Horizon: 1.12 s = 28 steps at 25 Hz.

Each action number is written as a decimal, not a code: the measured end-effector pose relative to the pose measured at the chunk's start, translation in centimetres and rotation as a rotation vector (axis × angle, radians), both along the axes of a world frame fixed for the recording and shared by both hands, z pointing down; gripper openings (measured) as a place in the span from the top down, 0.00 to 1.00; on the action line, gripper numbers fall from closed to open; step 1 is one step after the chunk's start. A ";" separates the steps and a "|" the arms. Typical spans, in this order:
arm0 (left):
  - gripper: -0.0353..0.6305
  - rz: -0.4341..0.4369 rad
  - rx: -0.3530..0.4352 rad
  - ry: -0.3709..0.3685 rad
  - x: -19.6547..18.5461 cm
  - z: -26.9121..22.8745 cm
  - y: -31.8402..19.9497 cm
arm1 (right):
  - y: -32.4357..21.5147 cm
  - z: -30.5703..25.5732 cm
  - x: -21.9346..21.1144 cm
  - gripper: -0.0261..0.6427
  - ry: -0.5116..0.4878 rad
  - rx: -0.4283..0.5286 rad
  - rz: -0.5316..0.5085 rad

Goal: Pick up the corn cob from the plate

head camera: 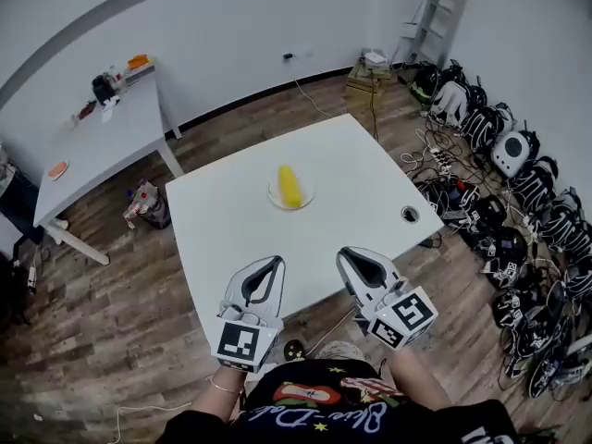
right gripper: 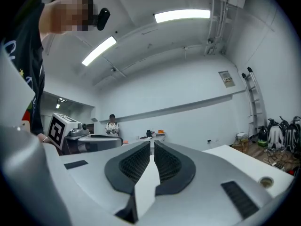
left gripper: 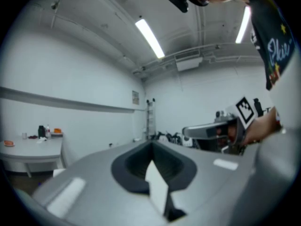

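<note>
A yellow corn cob (head camera: 289,186) lies on a small clear plate (head camera: 275,197) in the middle of a white table (head camera: 351,183). Both grippers hover side by side over the table's near edge, well short of the plate. The left gripper (head camera: 275,261) has its jaws together and holds nothing. The right gripper (head camera: 344,253) is likewise shut and empty. In the left gripper view the left gripper (left gripper: 151,145) shows its dark pads meeting at the tip. In the right gripper view only a thin slit shows between the right gripper's (right gripper: 152,144) pads. Neither gripper view shows the corn.
A second white table (head camera: 92,146) with small items stands at the back left. Several helmets and devices (head camera: 518,202) line the floor on the right. The table has a cable hole (head camera: 410,214). A bag (head camera: 146,203) lies on the floor. A person (right gripper: 112,124) stands far off.
</note>
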<state>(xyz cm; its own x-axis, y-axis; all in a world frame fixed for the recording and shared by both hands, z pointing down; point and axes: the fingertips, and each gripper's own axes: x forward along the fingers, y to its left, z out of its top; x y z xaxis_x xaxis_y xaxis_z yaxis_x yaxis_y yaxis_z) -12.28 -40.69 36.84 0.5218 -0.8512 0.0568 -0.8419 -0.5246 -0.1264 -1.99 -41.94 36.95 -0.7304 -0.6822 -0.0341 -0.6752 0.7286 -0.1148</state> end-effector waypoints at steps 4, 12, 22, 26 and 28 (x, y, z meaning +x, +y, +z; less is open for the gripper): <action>0.95 -0.002 -0.029 0.034 -1.0 0.5 -4.9 | -6.5 0.6 -2.9 0.94 0.051 -0.025 -0.038; 0.95 -0.052 -0.051 0.095 -4.5 0.0 -12.6 | -22.0 5.6 -8.0 0.92 0.278 -0.104 -0.032; 0.95 -0.119 -0.095 0.125 -8.0 2.1 -19.4 | -33.4 17.0 -13.0 0.59 0.573 -0.439 -0.116; 0.95 -0.155 -0.122 0.128 -9.4 3.1 -20.4 | -35.1 20.0 -13.8 0.58 0.629 -0.561 -0.110; 0.95 -0.171 -0.134 0.127 -10.0 3.5 -20.6 | -35.6 21.6 -13.6 0.58 0.665 -0.646 -0.097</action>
<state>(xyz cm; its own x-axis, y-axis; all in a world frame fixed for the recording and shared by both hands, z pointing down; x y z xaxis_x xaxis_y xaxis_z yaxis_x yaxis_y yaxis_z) -22.23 -61.30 40.39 0.3814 -0.9168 0.1182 -0.9244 -0.3784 0.0477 -15.64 -77.49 58.59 -0.5180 -0.3583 0.7767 -0.6872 0.7150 -0.1285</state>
